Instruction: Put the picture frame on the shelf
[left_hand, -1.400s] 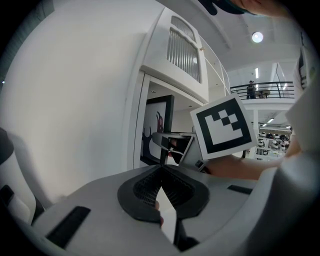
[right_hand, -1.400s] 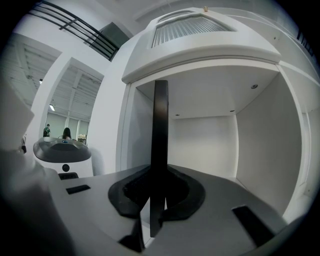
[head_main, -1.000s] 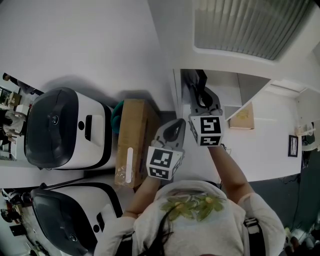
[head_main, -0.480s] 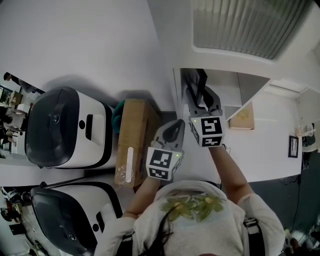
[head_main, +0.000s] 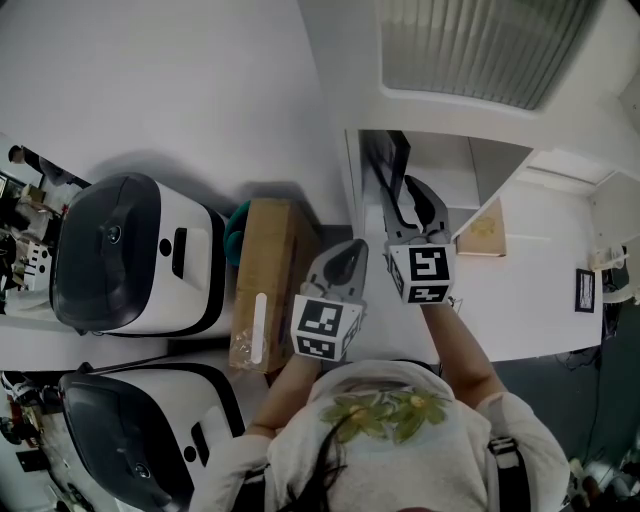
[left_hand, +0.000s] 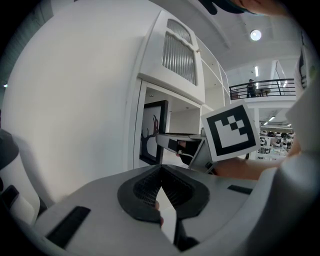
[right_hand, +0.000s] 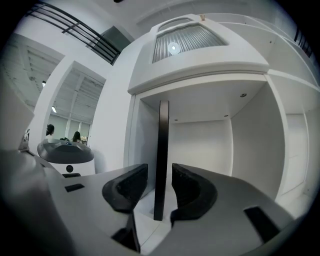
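Right gripper view: release step. Thin black picture frame (right_hand: 161, 150) upright in white shelf niche (right_hand: 205, 135), between just-opened right gripper (right_hand: 159, 176) jaws, pads clear. Left gripper (left_hand: 161, 189) closed, empty. Next: retract straight, avoid clipping frame.

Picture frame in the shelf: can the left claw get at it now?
Probably not easily. The right claw sits in the shelf opening; its jaws have just been opening, with the picture frame standing between them. The left claw, shut and empty, hangs outside beside it.
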